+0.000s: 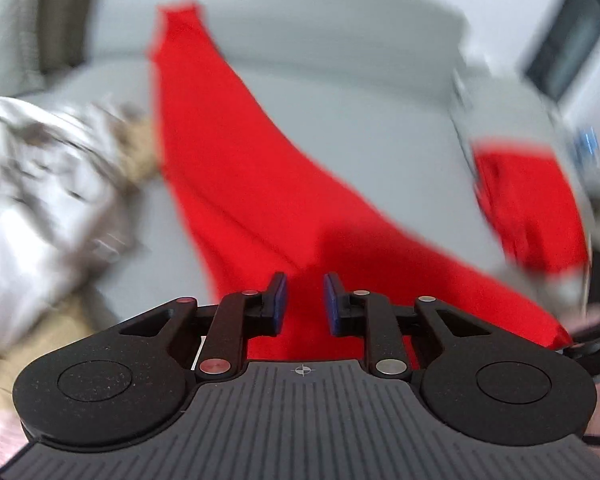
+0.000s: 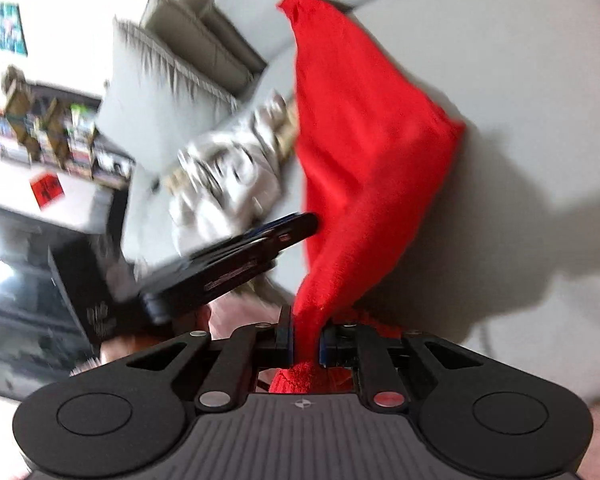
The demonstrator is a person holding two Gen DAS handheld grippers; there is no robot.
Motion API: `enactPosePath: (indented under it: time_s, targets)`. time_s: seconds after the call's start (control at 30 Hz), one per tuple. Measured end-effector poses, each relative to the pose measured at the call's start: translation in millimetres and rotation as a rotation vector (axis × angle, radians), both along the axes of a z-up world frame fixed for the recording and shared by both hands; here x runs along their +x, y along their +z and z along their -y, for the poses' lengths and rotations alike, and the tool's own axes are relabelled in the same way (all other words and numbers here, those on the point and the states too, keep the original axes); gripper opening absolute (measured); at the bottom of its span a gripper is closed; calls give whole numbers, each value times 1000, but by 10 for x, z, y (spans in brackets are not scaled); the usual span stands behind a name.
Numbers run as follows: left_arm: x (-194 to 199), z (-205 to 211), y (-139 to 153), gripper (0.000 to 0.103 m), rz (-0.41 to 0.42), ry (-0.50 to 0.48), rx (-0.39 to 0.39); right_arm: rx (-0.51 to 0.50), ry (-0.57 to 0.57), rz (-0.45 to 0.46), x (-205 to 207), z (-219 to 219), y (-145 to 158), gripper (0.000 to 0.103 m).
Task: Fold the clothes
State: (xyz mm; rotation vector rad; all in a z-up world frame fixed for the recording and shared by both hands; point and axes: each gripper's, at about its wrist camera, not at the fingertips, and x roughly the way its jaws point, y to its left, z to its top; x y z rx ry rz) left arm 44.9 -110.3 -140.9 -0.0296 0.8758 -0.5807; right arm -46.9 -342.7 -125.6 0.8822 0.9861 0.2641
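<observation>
Right gripper point(image 2: 305, 336) pinches red cloth point(image 2: 356, 152) corner; left gripper point(image 1: 305, 304) grip unclear; grey sofa point(image 1: 360, 120) bare beyond.

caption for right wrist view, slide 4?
Right gripper clamps a bunched red garment lifted off the grey sofa.

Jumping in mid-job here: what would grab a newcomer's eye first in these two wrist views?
The bright red garment dominates, stretched up from the pale grey sofa toward both cameras. The right gripper is shut on a bunched end of it; in the left wrist view, red cloth lies between the left gripper pads, though whether they press on it is unclear. A crumpled white and beige pile of clothes sits on the sofa beside it.
</observation>
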Motion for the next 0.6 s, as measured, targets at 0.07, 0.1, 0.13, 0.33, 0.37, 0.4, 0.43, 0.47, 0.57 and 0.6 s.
enactPosePath:
  time_s: [0.07, 0.1, 0.13, 0.33, 0.37, 0.4, 0.43, 0.47, 0.57, 0.6]
  targets:
    - [131, -257, 120, 25, 39, 93, -32, 37, -39, 1, 294, -37, 99, 13]
    - [183, -358, 152, 25, 51, 125, -41, 42, -48, 5, 423, -55, 137, 13]
    - [238, -469, 176, 25, 59, 158, -51, 40, -57, 15, 633, -85, 200, 13]
    - [475, -796, 75, 25, 28, 232, -120, 3, -111, 64, 1636, -84, 365, 13]
    - [506, -808, 35, 27, 19, 237, -128, -41, -135, 68, 1957, -74, 304, 18]
    - [520, -794, -2, 28, 11, 239, -128, -63, -145, 68, 2103, -62, 262, 24]
    - [544, -770, -54, 29, 0, 238, -127, -85, -155, 53, 2309, -25, 156, 30]
    - [581, -726, -132, 31, -17, 232, -120, -93, -160, 36, 2447, 6, 72, 49]
    - [636, -608, -284, 36, -38, 202, -91, -97, -187, -24, 2684, 179, -121, 54]
    - [646, -571, -323, 37, -37, 193, -79, -83, -169, -8, 2665, 208, -116, 59]
